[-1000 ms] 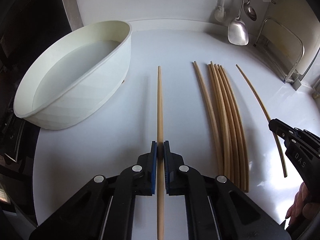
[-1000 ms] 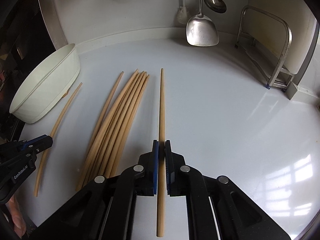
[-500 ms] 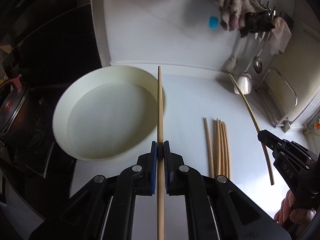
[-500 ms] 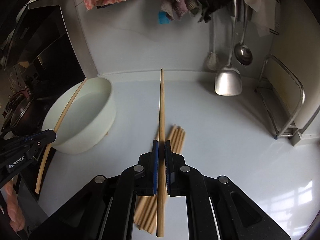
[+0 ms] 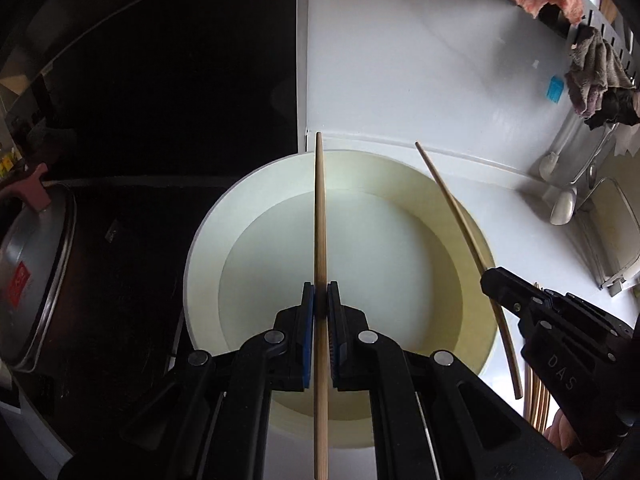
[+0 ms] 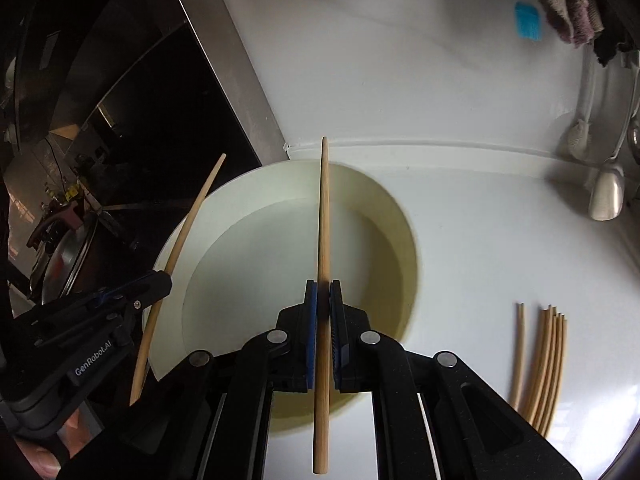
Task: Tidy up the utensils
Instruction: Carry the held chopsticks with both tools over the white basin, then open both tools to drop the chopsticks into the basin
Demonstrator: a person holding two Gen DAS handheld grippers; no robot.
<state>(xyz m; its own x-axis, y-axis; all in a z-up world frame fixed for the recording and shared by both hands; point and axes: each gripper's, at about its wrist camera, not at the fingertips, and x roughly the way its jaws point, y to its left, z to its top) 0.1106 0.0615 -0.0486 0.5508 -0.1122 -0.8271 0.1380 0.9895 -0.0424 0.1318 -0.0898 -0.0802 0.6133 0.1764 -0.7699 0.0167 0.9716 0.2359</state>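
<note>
My left gripper (image 5: pixel 320 294) is shut on a wooden chopstick (image 5: pixel 320 208), held in the air over the white basin (image 5: pixel 204 256). My right gripper (image 6: pixel 323 292) is shut on a second chopstick (image 6: pixel 323 208), also over the basin (image 6: pixel 172 240). In the left wrist view the right gripper (image 5: pixel 491 280) comes in from the right, its chopstick (image 5: pixel 448 196) slanting across the basin's right rim. The right wrist view has the left gripper (image 6: pixel 162 280) at the left with its chopstick (image 6: pixel 188 224). Several more chopsticks (image 6: pixel 548 360) lie in a bundle on the white counter to the right.
A metal pot with a lid (image 5: pixel 36 280) sits on the dark stove left of the basin. A spatula (image 6: pixel 606 192) and cloths (image 5: pixel 592 76) hang on the back wall at the right. A wire rack (image 5: pixel 616 232) stands at the far right. The basin holds nothing.
Both grippers have lifted their chopsticks off the counter and carried them left, from beside the bundle to above the basin. Both stay shut.
</note>
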